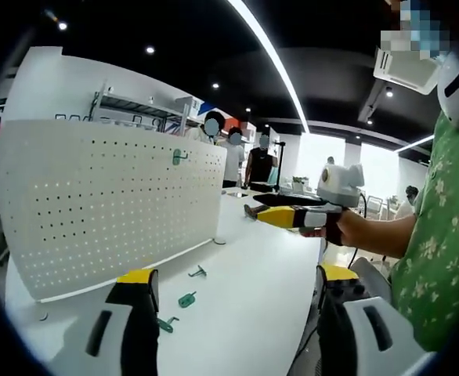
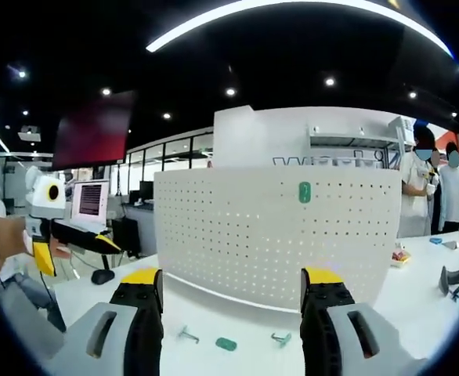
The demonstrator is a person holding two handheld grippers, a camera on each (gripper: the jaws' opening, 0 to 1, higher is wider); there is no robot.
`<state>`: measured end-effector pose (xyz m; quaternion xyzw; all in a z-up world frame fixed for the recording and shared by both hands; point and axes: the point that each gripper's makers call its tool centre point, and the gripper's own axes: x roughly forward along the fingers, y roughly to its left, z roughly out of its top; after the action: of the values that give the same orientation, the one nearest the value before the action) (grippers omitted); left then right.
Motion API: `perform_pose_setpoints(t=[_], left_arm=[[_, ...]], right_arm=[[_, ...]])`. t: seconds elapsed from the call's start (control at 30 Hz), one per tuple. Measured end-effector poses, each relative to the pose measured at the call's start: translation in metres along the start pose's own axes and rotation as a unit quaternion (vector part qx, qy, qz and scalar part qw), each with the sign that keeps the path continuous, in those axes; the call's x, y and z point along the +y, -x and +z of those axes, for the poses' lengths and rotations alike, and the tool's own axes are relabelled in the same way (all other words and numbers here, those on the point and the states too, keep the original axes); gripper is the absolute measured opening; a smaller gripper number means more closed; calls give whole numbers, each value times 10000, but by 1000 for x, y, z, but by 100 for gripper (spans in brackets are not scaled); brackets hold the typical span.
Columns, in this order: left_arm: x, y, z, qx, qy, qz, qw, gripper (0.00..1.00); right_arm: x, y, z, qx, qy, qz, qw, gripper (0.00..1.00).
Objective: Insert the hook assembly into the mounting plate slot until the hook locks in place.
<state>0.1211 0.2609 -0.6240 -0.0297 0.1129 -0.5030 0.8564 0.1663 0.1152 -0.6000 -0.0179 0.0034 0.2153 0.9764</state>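
Left gripper [image 1: 233, 294] raised above white table [image 1: 253, 258], jaws spread wide apart, nothing between them. Right gripper [image 2: 233, 301] likewise released, yellow-tipped jaws parted and empty, aimed square at the white pegboard mounting plate [image 2: 276, 235] standing upright on the table. One green hook [image 2: 305, 192] already seated in the plate near its upper edge, right of centre in the right gripper view; same hook [image 1: 179, 157] visible on the plate in the left gripper view, plate [image 1: 104, 204] seen there at an angle. Three loose hook pieces lying flat on the table just in front of the plate's foot, apart from each other and from both grippers: in the right gripper view a grey hook [image 2: 187, 336], a green oval piece [image 2: 226, 344], and a green-grey hook [image 2: 281, 339]; in the left gripper view, hook [image 1: 197, 272] nearest the plate, oval piece [image 1: 186, 299] in the middle, third hook [image 1: 167, 323] just beside the left jaw. Other gripper held by a hand at right of the left gripper view [image 1: 296, 213], jaws near together as seen edge-on; hand-held counterpart at far left of the right gripper view [image 2: 81, 235]. Green floral sleeve [image 1: 441, 235] along the right edge. People standing in the background behind the plate [image 2: 417, 196]
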Motion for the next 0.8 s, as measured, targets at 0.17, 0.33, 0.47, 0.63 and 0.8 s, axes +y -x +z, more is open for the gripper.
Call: perform_pose_setpoints(t=[0.17, 0.33, 0.47, 0.63, 0.8], left_arm=[[1, 2, -8, 110, 8, 11, 9999, 84], [2, 2, -12, 160, 29, 18, 9999, 84], [7, -3, -18, 240, 17, -7, 9997, 83], [14, -12, -20, 334, -81, -77, 9994, 81], [28, -27, -26, 489, -145, -162, 9986, 79]], right_arm=[[10, 8, -2, 30, 23, 73, 10000, 72], [14, 11, -4, 48, 17, 95, 9999, 72], [12, 12, -5, 64, 0, 72, 10000, 72], [9, 14, -4, 60, -11, 29, 10000, 71], [7, 15, -5, 74, 0, -12, 10000, 71]])
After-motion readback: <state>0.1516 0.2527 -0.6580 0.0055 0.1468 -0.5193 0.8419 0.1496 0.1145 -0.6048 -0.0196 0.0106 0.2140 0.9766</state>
